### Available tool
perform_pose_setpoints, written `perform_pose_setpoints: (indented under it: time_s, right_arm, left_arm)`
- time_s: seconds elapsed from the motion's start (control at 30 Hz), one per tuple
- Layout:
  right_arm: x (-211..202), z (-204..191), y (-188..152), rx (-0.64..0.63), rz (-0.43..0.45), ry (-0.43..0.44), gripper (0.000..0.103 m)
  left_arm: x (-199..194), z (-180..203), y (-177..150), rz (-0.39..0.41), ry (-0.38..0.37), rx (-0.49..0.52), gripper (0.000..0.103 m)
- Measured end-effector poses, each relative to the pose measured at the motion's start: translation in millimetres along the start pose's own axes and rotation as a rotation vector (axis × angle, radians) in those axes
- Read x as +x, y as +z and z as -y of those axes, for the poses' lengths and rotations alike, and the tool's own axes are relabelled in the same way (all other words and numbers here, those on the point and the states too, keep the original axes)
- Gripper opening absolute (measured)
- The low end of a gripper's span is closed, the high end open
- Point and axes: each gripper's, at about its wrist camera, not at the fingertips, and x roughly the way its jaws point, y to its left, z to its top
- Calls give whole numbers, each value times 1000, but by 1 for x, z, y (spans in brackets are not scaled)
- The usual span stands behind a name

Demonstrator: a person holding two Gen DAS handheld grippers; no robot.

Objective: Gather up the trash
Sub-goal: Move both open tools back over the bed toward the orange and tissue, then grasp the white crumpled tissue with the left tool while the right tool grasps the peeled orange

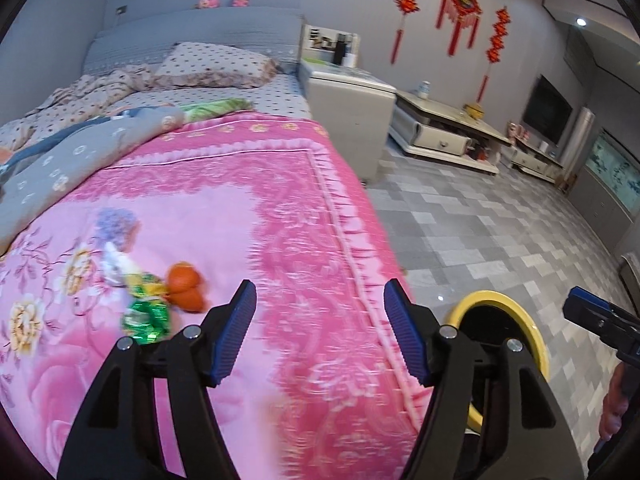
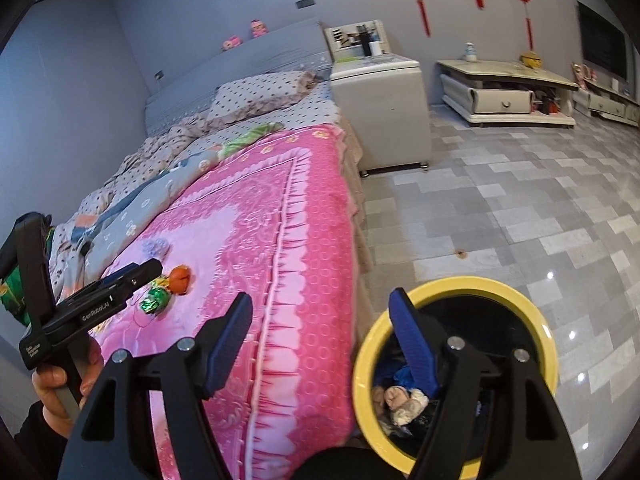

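Observation:
On the pink blanket (image 1: 248, 208) lie an orange peel (image 1: 185, 286), a green foil wrapper (image 1: 146, 318) and a white wrapper (image 1: 114, 262), bunched together. My left gripper (image 1: 321, 286) hovers open over the blanket, just right of them, with nothing between its fingers. A yellow-rimmed bin (image 2: 456, 286) stands on the floor by the bed's edge and holds crumpled paper (image 2: 402, 400) and dark scraps. My right gripper (image 2: 320, 296) is open and empty, with one finger over the bin's mouth and the other over the bed edge. In the right wrist view the left gripper (image 2: 134, 276) points at the peel (image 2: 180, 278).
A grey floral quilt (image 1: 60, 164) and a dotted pillow (image 1: 216, 64) lie further up the bed. A white bedside cabinet (image 1: 348, 112) stands at the bed's right side, with a low TV cabinet (image 1: 444, 132) beyond. Grey tiled floor (image 1: 480, 232) stretches to the right.

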Motion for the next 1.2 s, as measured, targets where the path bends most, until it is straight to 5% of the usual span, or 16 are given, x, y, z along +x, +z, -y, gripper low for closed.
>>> perform_pose_setpoints:
  time_s: [0.53, 0.83, 1.2]
  right_arm:
    - [109, -117, 15, -148, -137, 156, 67]
    - [176, -169, 13, -214, -217, 210, 62]
    - [242, -211, 7, -265, -286, 223, 61]
  left_arm:
    - [31, -174, 8, -55, 229, -178, 63]
    - [74, -223, 6, -108, 265, -251, 63]
    - [115, -253, 1, -150, 223, -338, 62]
